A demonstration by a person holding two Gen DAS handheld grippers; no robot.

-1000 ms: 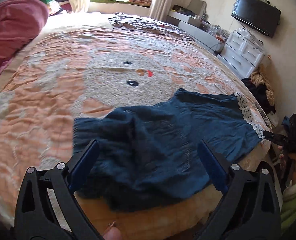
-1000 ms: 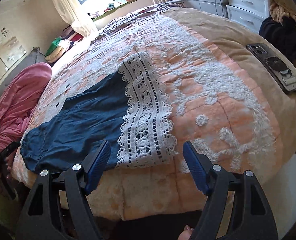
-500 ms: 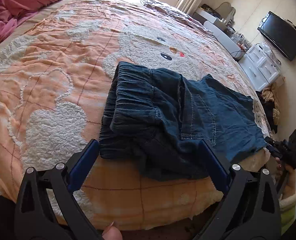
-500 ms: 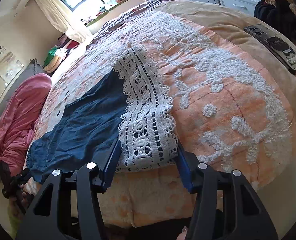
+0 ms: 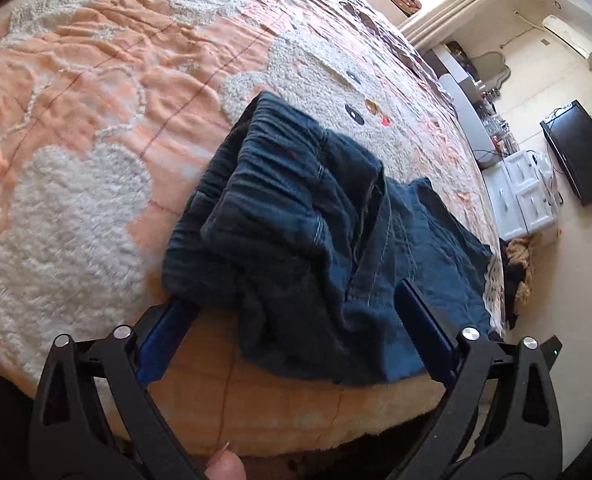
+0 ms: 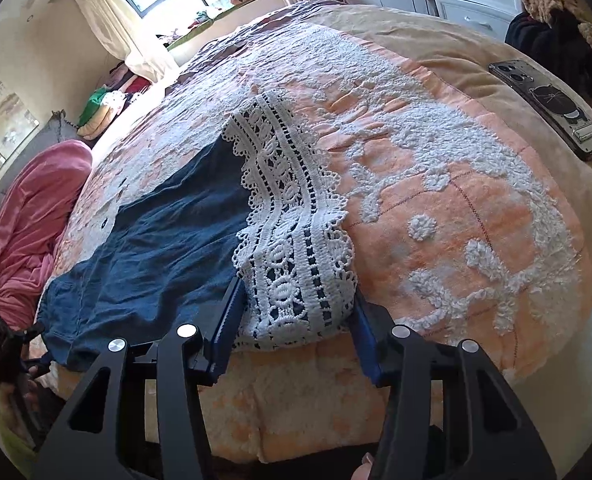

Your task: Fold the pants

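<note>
Dark blue pants (image 5: 308,232) with a white lace hem (image 6: 291,236) lie along the near edge of the bed. The waistband end is bunched in the left wrist view. My left gripper (image 5: 296,312) is open, with its fingers on either side of the bunched waist end at the bed edge. My right gripper (image 6: 296,312) is partly closed, its jaws on either side of the near corner of the lace hem and touching it. The blue leg cloth (image 6: 155,248) stretches away to the left.
The bed has an orange and white tufted cover (image 5: 75,128). A phone (image 6: 548,108) lies on the bed's right edge. A pink blanket (image 6: 23,216) is heaped at the left. White drawers (image 5: 524,200) and a TV (image 5: 580,156) stand by the wall.
My left gripper has moved in onto the bunched waist end. My right gripper has narrowed around the lace hem corner and stayed there.
</note>
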